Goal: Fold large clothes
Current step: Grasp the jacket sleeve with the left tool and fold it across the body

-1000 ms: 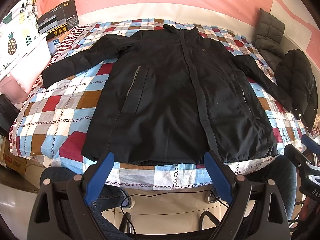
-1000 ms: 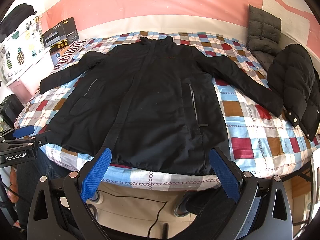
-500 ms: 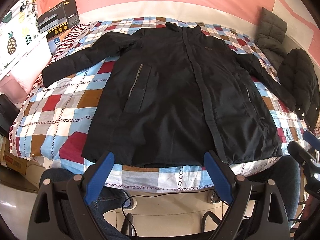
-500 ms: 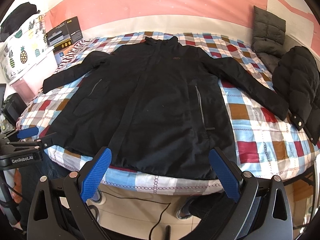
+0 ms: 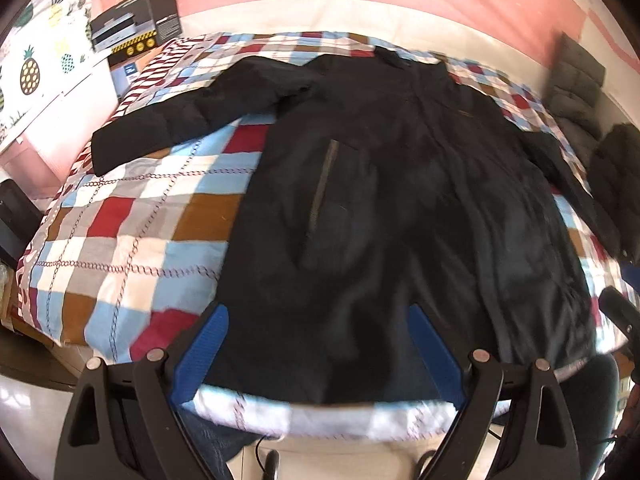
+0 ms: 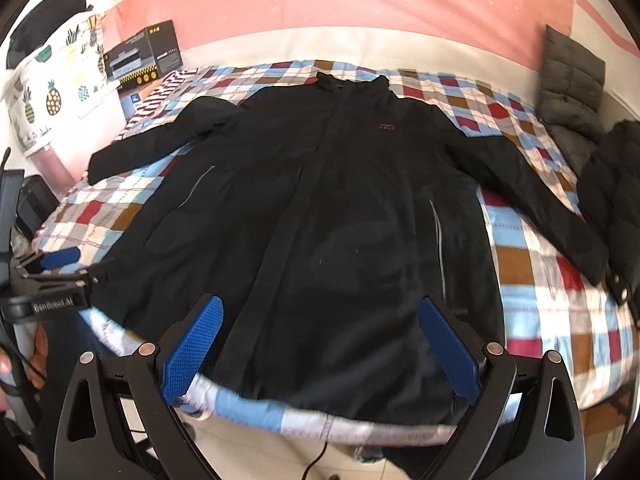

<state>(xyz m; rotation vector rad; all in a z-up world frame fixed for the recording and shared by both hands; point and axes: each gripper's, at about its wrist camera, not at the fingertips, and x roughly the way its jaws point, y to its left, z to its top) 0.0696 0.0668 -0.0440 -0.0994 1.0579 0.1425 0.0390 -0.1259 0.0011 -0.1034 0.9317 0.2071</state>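
Two grippers hang at the near edge of the bed (image 6: 532,280), and I see both with their blue fingers spread wide and nothing between them. My left gripper (image 5: 320,344) sits over the hem of the black jacket (image 5: 380,208) towards its left half, its fingers (image 5: 208,340) framing dark fabric without clearly touching it; the view is blurred, so I cannot tell contact. My right gripper (image 6: 322,340) is over the hem nearer the jacket's (image 6: 340,220) middle and right half. The jacket lies flat and face up across the checked bedspread, collar towards the far edge, hem at the near edge, front closed, both sleeves stretched out towards the left and right edges. A second black puffer coat (image 6: 616,200) is heaped at the bed's right edge, with a grey quilted cushion (image 6: 572,76) at the far right corner. A black cardboard box (image 5: 136,20) stands beyond the far left corner.
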